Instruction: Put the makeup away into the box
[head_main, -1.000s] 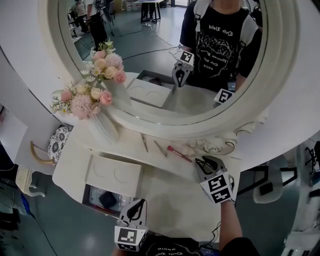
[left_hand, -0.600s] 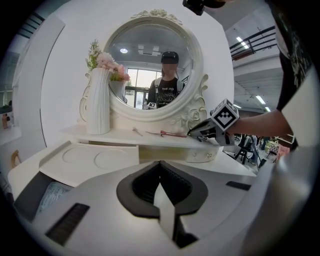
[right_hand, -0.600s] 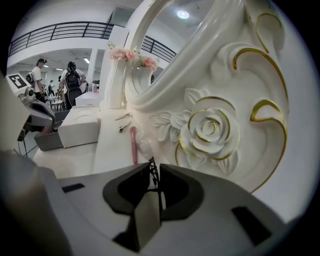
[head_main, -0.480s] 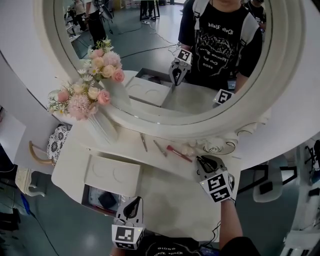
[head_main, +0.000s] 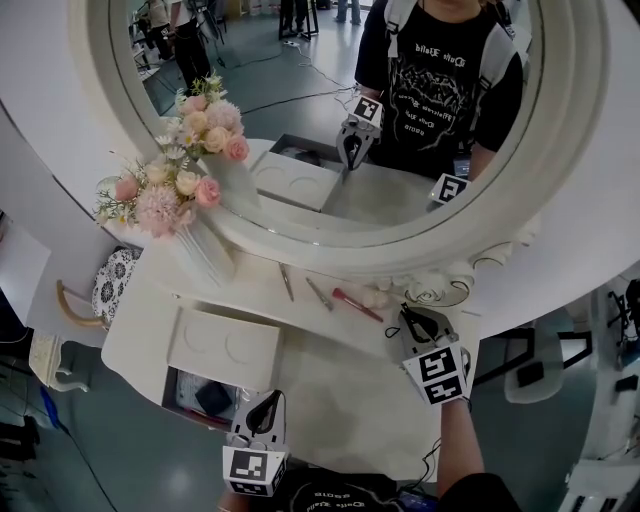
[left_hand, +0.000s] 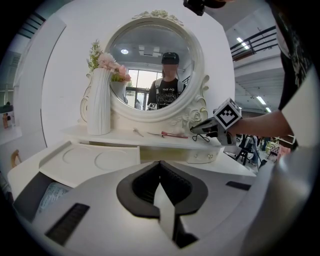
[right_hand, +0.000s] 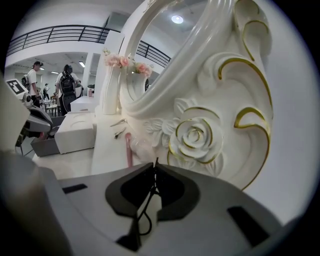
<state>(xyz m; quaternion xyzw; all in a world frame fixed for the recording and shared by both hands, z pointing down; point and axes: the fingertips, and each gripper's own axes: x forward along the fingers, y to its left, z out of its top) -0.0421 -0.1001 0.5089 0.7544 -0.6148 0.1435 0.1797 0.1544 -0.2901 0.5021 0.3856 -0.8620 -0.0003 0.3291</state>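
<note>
My right gripper (head_main: 408, 318) rests at the right end of the mirror shelf. Its jaws are closing on a thin black hair tie (right_hand: 145, 210), which runs up between the pads and loops down below them (head_main: 393, 331). A pink brush (head_main: 356, 305) and two hair clips (head_main: 288, 284) lie further left on the shelf. The open box (head_main: 190, 392) sits at the table's front left with its white lid (head_main: 225, 350) beside it. My left gripper (head_main: 266, 408) hovers near the box, shut and empty.
A white vase of pink flowers (head_main: 205, 250) stands on the shelf's left end. The round mirror's carved frame with a gilded rose (right_hand: 196, 137) rises close to the right gripper. A small drawer front (left_hand: 202, 156) sits under the shelf.
The right gripper's jaws have gone from wide apart to nearly together around the black hair tie. Both hands have stayed in place.
</note>
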